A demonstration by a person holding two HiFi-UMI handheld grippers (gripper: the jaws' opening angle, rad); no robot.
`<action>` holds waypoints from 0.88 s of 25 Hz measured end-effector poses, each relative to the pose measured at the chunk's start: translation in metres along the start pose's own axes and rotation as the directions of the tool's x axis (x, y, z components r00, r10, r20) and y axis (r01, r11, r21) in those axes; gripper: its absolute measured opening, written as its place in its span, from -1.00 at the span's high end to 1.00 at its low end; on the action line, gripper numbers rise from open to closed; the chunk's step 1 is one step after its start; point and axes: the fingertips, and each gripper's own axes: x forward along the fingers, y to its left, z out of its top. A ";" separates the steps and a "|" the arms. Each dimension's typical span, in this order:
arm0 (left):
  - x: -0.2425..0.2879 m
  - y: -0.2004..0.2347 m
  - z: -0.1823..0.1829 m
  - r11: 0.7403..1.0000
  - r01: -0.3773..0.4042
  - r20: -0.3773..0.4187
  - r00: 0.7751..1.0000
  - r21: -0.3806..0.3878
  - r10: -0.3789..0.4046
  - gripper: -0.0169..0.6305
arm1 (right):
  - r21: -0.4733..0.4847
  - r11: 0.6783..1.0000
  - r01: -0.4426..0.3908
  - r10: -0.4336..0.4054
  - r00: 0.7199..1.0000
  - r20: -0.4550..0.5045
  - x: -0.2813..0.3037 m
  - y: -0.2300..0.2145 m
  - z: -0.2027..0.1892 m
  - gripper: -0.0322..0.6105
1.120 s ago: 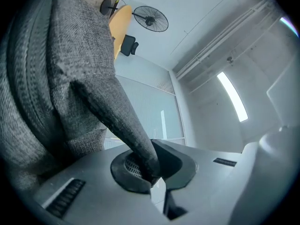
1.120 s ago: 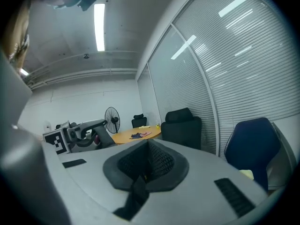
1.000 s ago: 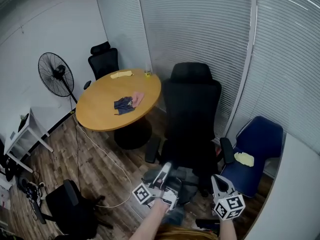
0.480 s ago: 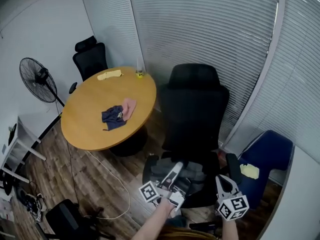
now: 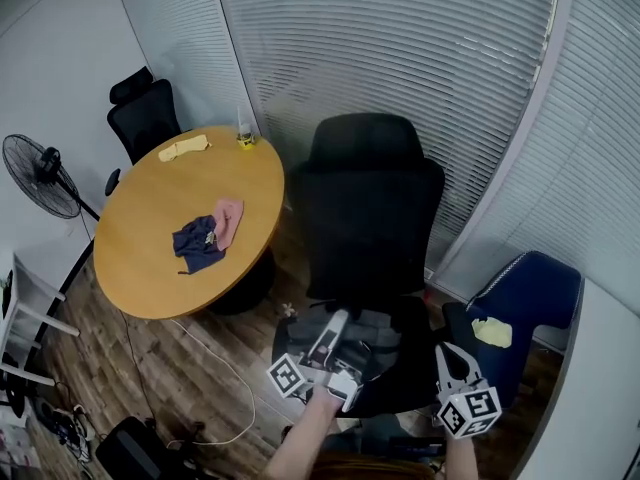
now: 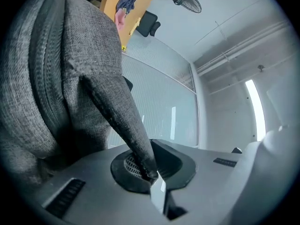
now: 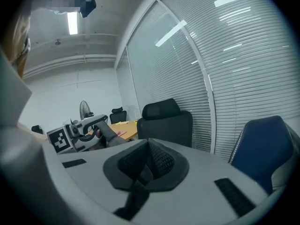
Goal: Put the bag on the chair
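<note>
1. The grey fabric bag (image 5: 362,330) lies on the seat of the black high-backed office chair (image 5: 372,208). It sits toward the seat's front left, inside the edge. The round wooden table (image 5: 150,268) stands just beside the chair on the person's left, leaving only a narrow gap. The blue upholstered armchair (image 5: 530,298) stands near the chair's other side. The slatted blinds (image 5: 400,48) run close behind the backrest. Open floor lies in front of the table, at the lower left of the head view.
2. The left gripper (image 5: 336,320) has its jaws pinched on a grey strap (image 6: 122,121) of the bag, which runs up to the bag's body.
3. The right gripper (image 5: 446,354) hangs over the seat's right front corner, apart from the bag's body, with its jaws pressed together. A dark strip lies in the seam between them; what it is cannot be told.
4. There are three chairs, counting the second black office chair (image 5: 145,118) behind the table.
5. There is one table and one standing fan (image 5: 40,163).
6. There are four cloths:
   - a dark blue cloth (image 5: 193,245) and a pink cloth (image 5: 230,220), touching at mid-table
   - a yellow cloth (image 5: 185,148) at the far rim
   - a second yellow cloth (image 5: 490,333) on the armchair
7. The floor is dark wood planks (image 5: 120,358), with a white cable (image 5: 222,368) looping across it.
</note>
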 end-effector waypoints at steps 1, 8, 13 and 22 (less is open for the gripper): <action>0.001 0.002 0.003 1.000 -0.001 0.007 1.000 -0.005 0.001 0.88 | 0.004 1.000 -0.003 0.003 1.000 -0.001 0.003 -0.001 0.000 0.86; 0.011 0.011 0.010 1.000 -0.012 0.035 0.999 -0.028 0.013 0.88 | 0.017 0.999 -0.048 0.048 0.999 -0.018 0.037 -0.007 -0.006 0.86; 0.015 0.013 0.013 0.999 -0.011 0.057 0.998 -0.032 0.013 0.88 | 0.013 0.996 -0.087 0.087 0.996 -0.003 0.056 -0.013 0.003 0.86; 0.034 0.023 0.019 1.000 -0.006 0.077 0.997 -0.016 0.007 0.88 | 0.018 0.995 -0.101 0.101 0.995 -0.012 0.077 -0.034 0.012 0.86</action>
